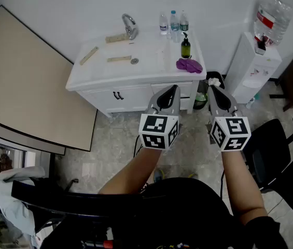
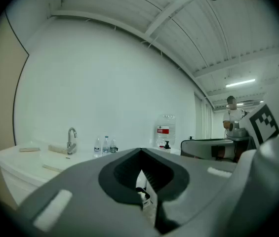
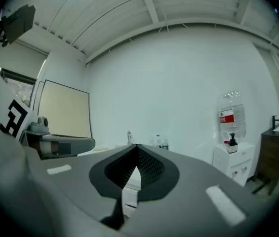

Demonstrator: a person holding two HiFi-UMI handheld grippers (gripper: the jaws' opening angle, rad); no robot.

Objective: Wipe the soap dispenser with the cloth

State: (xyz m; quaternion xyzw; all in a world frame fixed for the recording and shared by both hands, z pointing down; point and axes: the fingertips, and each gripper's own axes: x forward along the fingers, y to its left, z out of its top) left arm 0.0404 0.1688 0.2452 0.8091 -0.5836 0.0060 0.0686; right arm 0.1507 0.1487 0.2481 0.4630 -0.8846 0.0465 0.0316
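While left tongs (image 1: 175, 87) and right tongs (image 1: 210, 87) are pressed together, empty, the cloth (image 1: 189, 65) lies well ahead, just before the upright dispenser (image 1: 186, 47). Neither is clearly nearer.

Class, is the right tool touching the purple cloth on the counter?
Apart. The head view shows the right tool held short of the counter; the purple cloth lies on top, beyond its tips.

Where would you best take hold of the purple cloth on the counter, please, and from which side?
Pinch the raised folds at the middle of the cloth, coming from above on the counter's front side: it lies crumpled in a heap, and the soap dispenser stands close behind it.
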